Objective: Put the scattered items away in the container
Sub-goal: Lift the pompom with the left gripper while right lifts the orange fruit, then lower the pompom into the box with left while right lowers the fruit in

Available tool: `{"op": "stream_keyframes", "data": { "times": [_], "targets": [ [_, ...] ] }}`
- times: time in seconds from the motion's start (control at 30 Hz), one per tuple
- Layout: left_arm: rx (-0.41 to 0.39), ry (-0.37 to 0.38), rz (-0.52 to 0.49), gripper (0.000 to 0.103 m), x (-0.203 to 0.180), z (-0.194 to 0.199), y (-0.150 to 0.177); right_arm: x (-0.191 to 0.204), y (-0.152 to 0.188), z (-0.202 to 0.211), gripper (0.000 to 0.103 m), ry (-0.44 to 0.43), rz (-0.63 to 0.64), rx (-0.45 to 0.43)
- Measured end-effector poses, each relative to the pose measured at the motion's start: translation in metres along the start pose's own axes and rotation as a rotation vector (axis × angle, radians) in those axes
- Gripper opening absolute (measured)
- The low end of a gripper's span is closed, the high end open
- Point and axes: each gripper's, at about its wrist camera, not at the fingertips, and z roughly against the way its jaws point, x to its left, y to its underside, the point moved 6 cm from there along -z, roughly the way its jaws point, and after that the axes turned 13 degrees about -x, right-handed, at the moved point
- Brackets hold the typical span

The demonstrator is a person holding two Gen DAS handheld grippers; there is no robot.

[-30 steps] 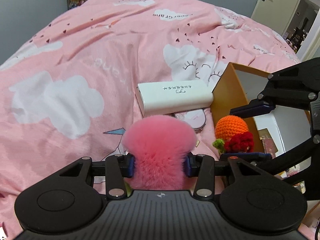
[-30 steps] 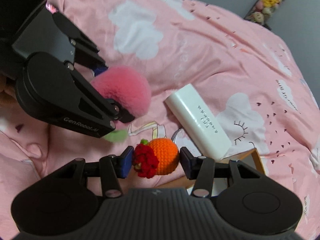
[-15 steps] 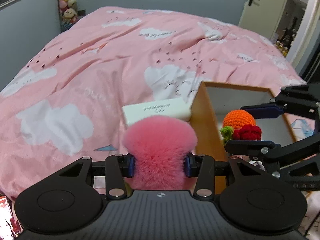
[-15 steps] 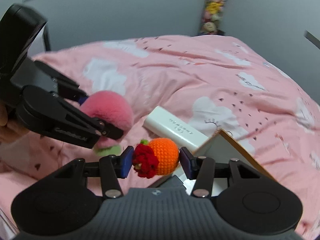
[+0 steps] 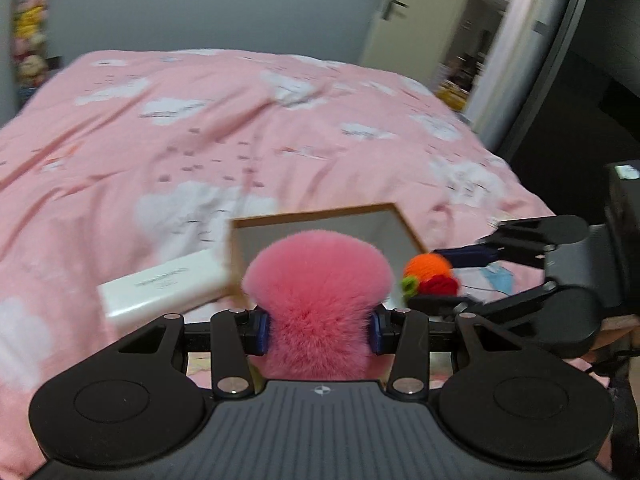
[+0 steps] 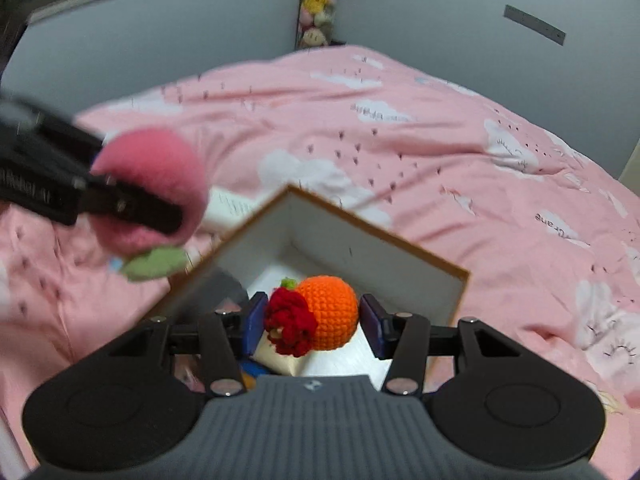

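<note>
A bed covered by a pink quilt [image 5: 248, 128] printed with white clouds and small dark marks fills most of both views. On the quilt sits an open box [image 6: 352, 240] with brown edges and pale inner walls. Just beside the box, touching its outer wall, lies a white oblong case [image 5: 160, 284] with small lettering on its top.

The left gripper [image 5: 318, 330] pinches a fluffy pink pom-pom [image 5: 320, 280] between its blue pads; the pom-pom hangs at the near corner of the box, with a green leaf-like bit [image 6: 154, 264] dangling under it. The right gripper [image 6: 312, 326] pinches a crocheted orange ball [image 6: 330, 312] with a red flower on its side, held over the open mouth of the box. A few small things lie on the box floor, too blurred to name.

Beyond the bed stand grey-blue walls. A hanging column of soft toys [image 6: 318, 4] sits in the corner behind the box, and a cream door [image 5: 424, 16] stands ajar on the far side of the bed.
</note>
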Motion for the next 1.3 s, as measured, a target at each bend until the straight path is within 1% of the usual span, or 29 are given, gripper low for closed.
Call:
{"op": "stream_keyframes", "data": {
  "times": [0.1, 0.2, 0.4, 0.57, 0.7, 0.9, 1.1, 1.2, 1.3],
  "targets": [
    [0.035, 0.052, 0.001, 0.050, -0.013, -0.019, 0.004, 0.003, 0.018, -0.008, 0.053, -0.018, 0.095, 0.075],
    [0.074, 0.082, -0.009, 0.050, -0.020, -0.037, 0.010, 0.006, 0.034, -0.022, 0.053, -0.049, 0.173, 0.145],
    [0.130, 0.087, -0.015, 0.050, -0.025, -0.057, 0.021, 0.011, 0.058, -0.052, 0.053, -0.120, 0.272, 0.239],
    [0.147, 0.088, -0.011, 0.050, -0.024, -0.066, 0.021, 0.013, 0.073, -0.069, 0.053, -0.164, 0.318, 0.284],
    [0.146, 0.111, -0.003, 0.050, -0.028, -0.071, 0.017, 0.012, 0.078, -0.074, 0.053, -0.199, 0.291, 0.288],
    [0.166, 0.124, -0.007, 0.050, -0.036, -0.084, 0.017, 0.007, 0.087, -0.077, 0.055, -0.214, 0.252, 0.286],
    [0.181, 0.131, -0.009, 0.050, -0.042, -0.093, 0.017, 0.006, 0.090, -0.069, 0.056, -0.222, 0.261, 0.268],
    [0.180, 0.147, -0.005, 0.050, -0.048, -0.096, 0.015, 0.001, 0.082, -0.056, 0.056, -0.198, 0.247, 0.229],
    [0.176, 0.168, 0.006, 0.050, -0.055, -0.098, 0.011, -0.011, 0.068, -0.034, 0.057, -0.130, 0.217, 0.166]
  ]
}}
